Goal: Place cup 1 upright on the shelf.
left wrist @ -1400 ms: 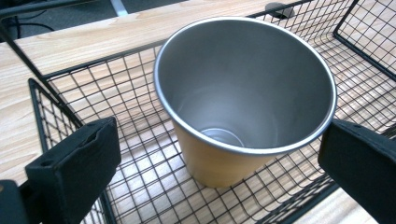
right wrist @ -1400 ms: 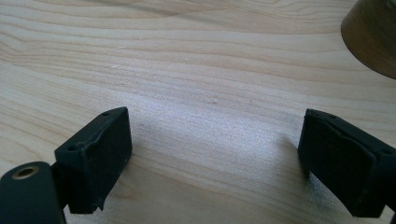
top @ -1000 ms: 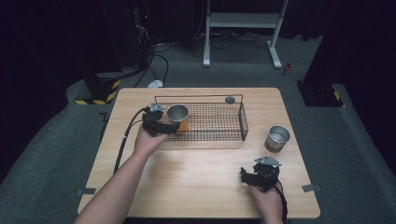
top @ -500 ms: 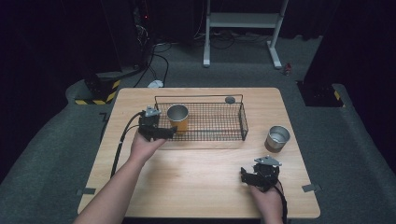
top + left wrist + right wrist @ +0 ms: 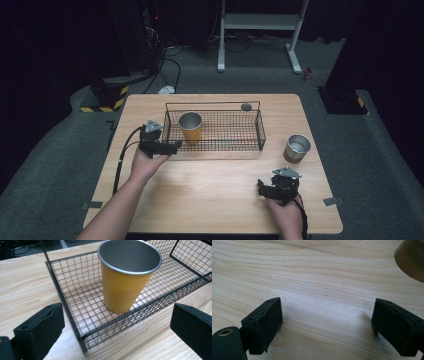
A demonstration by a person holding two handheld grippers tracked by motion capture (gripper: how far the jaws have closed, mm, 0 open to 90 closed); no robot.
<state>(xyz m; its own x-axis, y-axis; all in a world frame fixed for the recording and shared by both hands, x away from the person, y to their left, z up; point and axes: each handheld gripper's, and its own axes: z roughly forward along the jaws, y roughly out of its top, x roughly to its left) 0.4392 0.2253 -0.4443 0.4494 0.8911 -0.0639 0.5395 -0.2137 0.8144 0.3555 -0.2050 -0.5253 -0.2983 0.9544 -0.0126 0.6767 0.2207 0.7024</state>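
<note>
There was one wire basket (image 5: 220,131) on the table (image 5: 200,195), and I counted two cups. One yellow cup (image 5: 190,126) stood upright inside the basket at its left end, close to the front wall. One silver cup (image 5: 297,148) stood upright on the wood to the right of the basket, well apart from it. One small dark round thing (image 5: 246,106) lay just behind the basket's back right corner; I could not tell what it was.

There were two grippers, one in each hand. The left gripper (image 5: 172,147) sat just outside the basket's front left corner, low over the table and pointing right along the basket's front wall. The forearm behind it ran up from the near edge. In the left gripper view its jaws stood wide apart with nothing between them, and the yellow cup (image 5: 127,275) stood beyond them behind the basket's mesh (image 5: 75,322).

The right gripper (image 5: 264,186) lay well in front of the basket, near the table's front right, with the silver cup just beyond it. The hand (image 5: 286,212) held it low and pointing left. Its jaws also stood wide open over bare wood and gripped nothing.
</note>
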